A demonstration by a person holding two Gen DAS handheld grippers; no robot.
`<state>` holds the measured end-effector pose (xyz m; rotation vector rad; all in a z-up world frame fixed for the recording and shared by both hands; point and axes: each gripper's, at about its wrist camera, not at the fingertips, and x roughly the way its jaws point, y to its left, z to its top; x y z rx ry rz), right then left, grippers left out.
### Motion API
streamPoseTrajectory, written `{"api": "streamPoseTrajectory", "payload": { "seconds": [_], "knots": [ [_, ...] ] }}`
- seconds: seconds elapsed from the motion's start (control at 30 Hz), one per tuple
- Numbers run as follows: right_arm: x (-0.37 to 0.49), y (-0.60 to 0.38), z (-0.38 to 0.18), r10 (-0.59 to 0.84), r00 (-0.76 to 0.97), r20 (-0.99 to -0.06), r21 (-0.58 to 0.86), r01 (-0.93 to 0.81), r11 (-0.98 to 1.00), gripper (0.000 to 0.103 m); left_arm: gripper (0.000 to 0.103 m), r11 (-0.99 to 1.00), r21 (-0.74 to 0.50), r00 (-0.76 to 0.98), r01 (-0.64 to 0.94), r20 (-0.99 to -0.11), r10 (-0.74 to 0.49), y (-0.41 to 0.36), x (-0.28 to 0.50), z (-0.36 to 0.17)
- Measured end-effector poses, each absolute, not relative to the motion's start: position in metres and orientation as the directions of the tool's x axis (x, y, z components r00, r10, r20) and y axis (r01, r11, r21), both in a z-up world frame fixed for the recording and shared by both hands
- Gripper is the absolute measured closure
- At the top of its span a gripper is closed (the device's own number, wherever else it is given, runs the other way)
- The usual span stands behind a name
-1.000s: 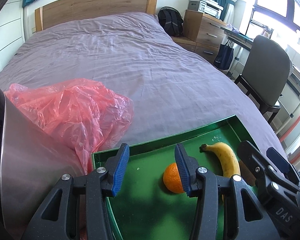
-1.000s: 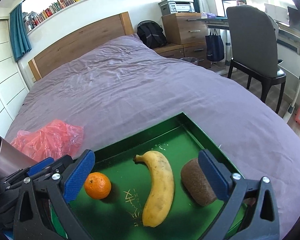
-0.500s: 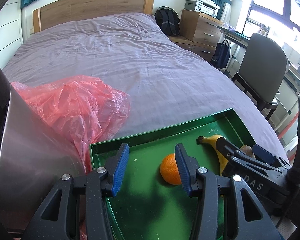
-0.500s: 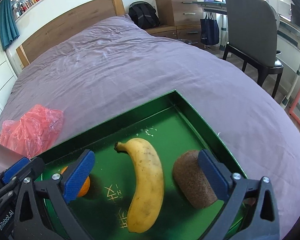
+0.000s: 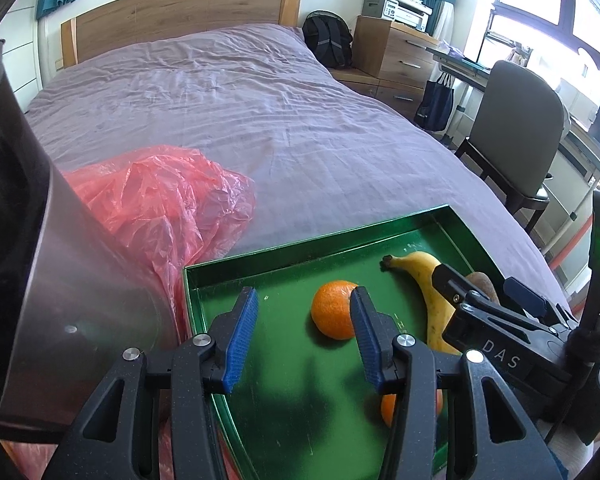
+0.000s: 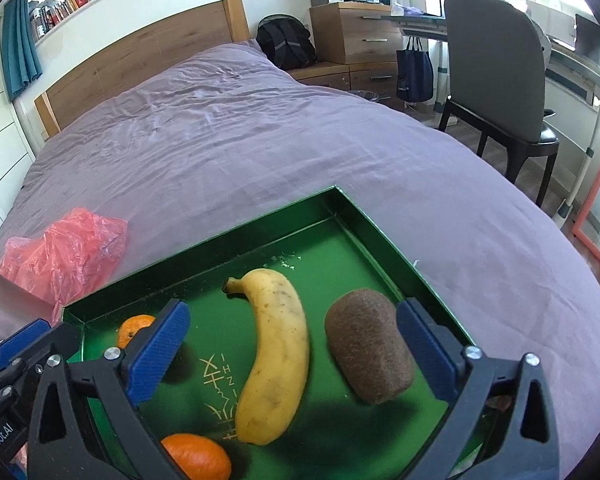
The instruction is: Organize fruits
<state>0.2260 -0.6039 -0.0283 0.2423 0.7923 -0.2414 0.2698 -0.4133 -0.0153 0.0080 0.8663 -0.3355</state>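
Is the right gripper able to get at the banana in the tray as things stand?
Probably yes. The right gripper stands open over the green tray, and the banana lies bare between its fingers with nothing on top. The kiwi sits close beside it, so the right-side finger may nudge that.

A wide bed (image 6: 228, 152) under a rumpled purple cover carries it all: a shallow green tray (image 6: 374, 228) sits at the near edge, crumpled red plastic bag (image 5: 160, 200) just beside the tray's left corner.
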Motion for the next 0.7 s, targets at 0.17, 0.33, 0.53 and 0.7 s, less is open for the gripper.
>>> {"api": "streamPoseTrajectory", "payload": {
  "seconds": [0.17,0.33,0.53,0.7],
  "knots": [
    [0.205,-0.597,-0.010,-0.124,0.693,-0.710,0.108,0.281,0.954,0.000,0.059,0.940,-0.137,0.595,0.313,-0.743,-0.307,-0.410,0.250,-0.002],
    [0.180,-0.592,0.010,-0.145,0.694,-0.705,0.074,0.276,0.958,0.000,0.058,0.928,-0.146,0.586,0.342,-0.739,-0.332,-0.406,0.220,0.010],
    [0.145,-0.578,0.026,-0.166,0.683,-0.711,0.024,0.259,0.966,0.000,0.057,0.917,-0.143,0.581,0.373,-0.735,-0.351,-0.393,0.177,0.024],
    [0.113,-0.555,0.036,-0.163,0.681,-0.714,-0.005,0.228,0.974,0.000,0.056,0.918,-0.128,0.584,0.376,-0.737,-0.342,-0.373,0.147,0.030]
  ]
}}
